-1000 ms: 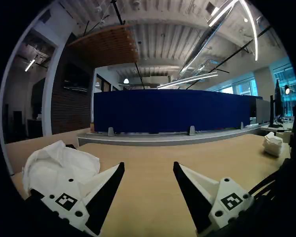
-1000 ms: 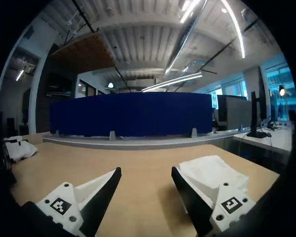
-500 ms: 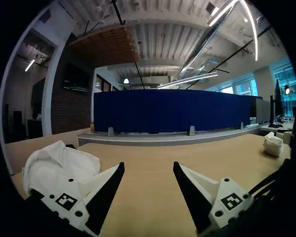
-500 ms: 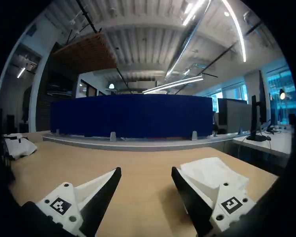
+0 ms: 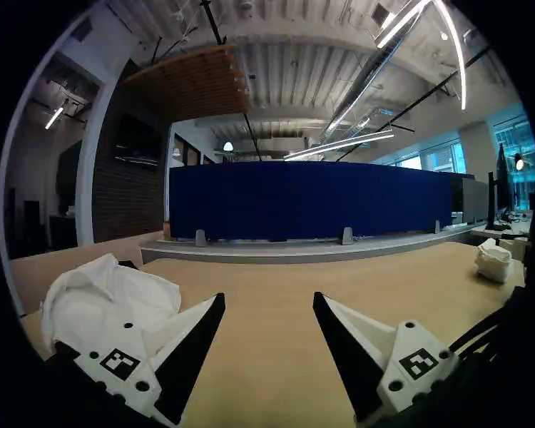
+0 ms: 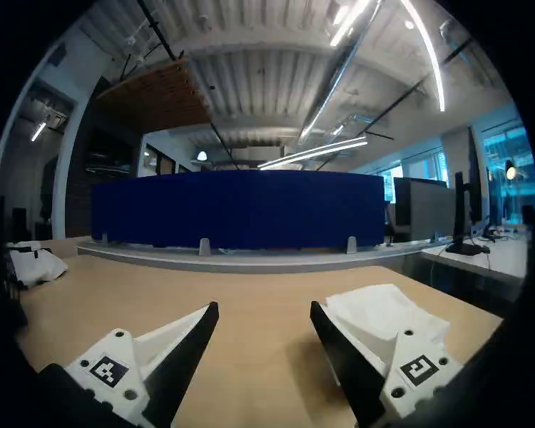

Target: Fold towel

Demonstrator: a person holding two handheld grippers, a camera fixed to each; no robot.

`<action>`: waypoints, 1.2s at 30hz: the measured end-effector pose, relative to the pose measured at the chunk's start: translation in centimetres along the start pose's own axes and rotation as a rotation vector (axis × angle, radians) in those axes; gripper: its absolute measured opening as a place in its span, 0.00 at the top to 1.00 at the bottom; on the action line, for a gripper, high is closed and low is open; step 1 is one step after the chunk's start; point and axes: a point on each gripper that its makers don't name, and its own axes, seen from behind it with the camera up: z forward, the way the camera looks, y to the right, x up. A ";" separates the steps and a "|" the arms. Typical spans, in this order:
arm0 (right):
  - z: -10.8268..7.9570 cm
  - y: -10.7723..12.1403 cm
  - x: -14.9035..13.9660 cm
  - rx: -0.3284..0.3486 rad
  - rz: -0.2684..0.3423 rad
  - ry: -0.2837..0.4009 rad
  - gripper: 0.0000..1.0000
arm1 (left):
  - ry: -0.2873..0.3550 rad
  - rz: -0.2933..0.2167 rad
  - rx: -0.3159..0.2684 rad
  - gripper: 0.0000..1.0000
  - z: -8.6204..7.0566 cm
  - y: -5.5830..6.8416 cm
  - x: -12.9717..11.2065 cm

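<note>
**Bench inspection: two white towels, both sets of jaws spread and empty**

Surroundings: A blue partition (image 5: 303,200) runs along the far edge of the wooden bench (image 5: 267,371). Beyond the partition's right end stand a monitor (image 6: 461,207) and a neighbouring desk (image 6: 499,257).

Grippers: The left gripper (image 5: 268,296) faces the partition, jaws spread wide and gripping nothing. The right gripper (image 6: 264,305) also faces the partition, jaws spread and gripping nothing.

Obstructions: Each gripper's outer finger covers the near part of the towel beside it. Whether finger and cloth touch cannot be told.

Towels: The crumpled towel (image 5: 107,299) is white and lies on the bench short of the partition's left end. It is a loose, rumpled heap with one edge raised, and no long axis can be made out. The folded towel (image 6: 381,310) is white and lies short of the partition's right end as a flat, layered stack. Its long side appears to run roughly parallel to the partition, though this is not certain.
</note>
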 end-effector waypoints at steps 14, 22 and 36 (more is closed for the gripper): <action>0.0 0.0 0.0 0.000 0.000 0.000 0.00 | 0.000 0.000 0.000 0.09 0.1 0.0 0.0; 0.1 0.1 -0.1 0.000 -0.001 0.000 0.00 | 0.000 0.000 0.000 0.09 0.1 0.0 0.1; 0.2 0.1 -0.2 0.000 -0.001 0.000 0.00 | -0.001 -0.003 0.000 0.08 0.1 -0.3 -0.1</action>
